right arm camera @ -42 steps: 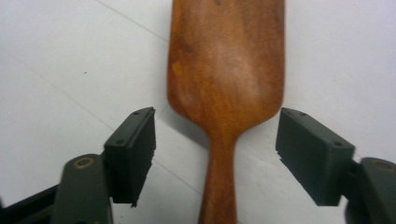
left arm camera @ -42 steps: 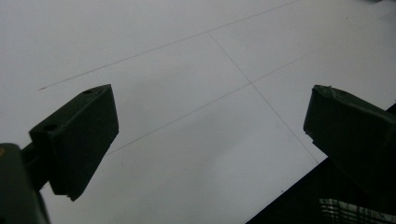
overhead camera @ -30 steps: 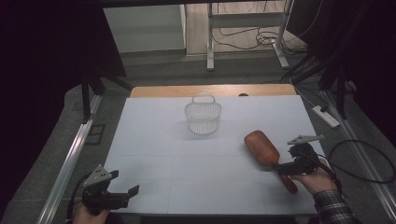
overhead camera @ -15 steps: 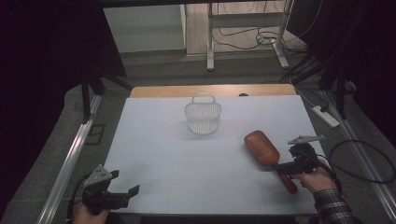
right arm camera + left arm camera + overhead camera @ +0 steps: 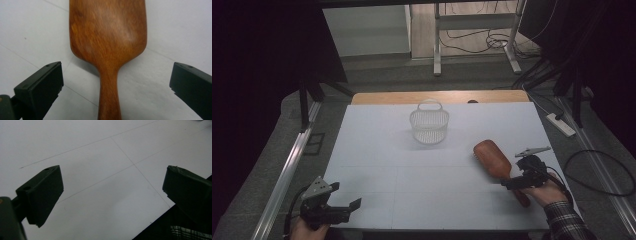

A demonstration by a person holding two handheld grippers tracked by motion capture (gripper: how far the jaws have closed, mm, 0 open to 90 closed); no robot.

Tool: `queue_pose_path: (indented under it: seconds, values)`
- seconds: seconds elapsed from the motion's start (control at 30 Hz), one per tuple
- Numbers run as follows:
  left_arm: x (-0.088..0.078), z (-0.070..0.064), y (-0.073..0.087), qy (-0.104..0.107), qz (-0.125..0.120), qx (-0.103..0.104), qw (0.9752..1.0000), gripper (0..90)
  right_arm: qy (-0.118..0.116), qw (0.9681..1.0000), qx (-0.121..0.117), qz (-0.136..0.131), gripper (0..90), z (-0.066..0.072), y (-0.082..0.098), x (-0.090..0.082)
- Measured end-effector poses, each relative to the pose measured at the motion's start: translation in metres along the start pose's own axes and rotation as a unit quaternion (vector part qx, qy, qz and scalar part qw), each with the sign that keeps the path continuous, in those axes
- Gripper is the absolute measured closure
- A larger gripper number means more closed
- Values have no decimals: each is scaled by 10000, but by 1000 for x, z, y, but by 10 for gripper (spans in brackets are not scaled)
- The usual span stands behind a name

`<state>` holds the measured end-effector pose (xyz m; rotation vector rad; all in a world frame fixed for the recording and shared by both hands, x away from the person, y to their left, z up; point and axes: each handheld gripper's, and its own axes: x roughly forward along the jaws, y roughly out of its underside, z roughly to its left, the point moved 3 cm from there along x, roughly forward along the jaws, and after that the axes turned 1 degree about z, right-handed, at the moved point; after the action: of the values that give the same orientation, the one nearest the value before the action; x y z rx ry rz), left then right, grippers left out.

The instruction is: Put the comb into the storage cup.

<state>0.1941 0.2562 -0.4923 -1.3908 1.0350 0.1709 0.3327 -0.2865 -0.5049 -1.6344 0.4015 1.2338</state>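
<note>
Right gripper view has the wooden hairbrush (image 5: 108, 47) lying back-up on the bench (image 5: 30, 27), its neck centred between the right gripper's (image 5: 116, 86) wide-apart fingers. Lower squarely, close on the handle just below the head. The left gripper (image 5: 343, 210) idles, fingers apart.

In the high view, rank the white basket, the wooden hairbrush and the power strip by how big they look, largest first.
1. wooden hairbrush, longest from head to handle end, though it lies nearer the camera than the basket.
2. white basket, close behind it, so these two could swap.
3. power strip, plainly the smallest, on the floor to the right.
</note>
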Motion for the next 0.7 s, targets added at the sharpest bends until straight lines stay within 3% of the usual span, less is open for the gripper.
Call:
queue_pose_path:
  seconds: [0.43,0.7]
  values:
    - [0,0,0,8,9,28,10000,42,34,9992,-48,393,0,1,6,15]
    - [0,0,0,13,10,28,10000,42,32,9991,-12,433,0,1,5,17]
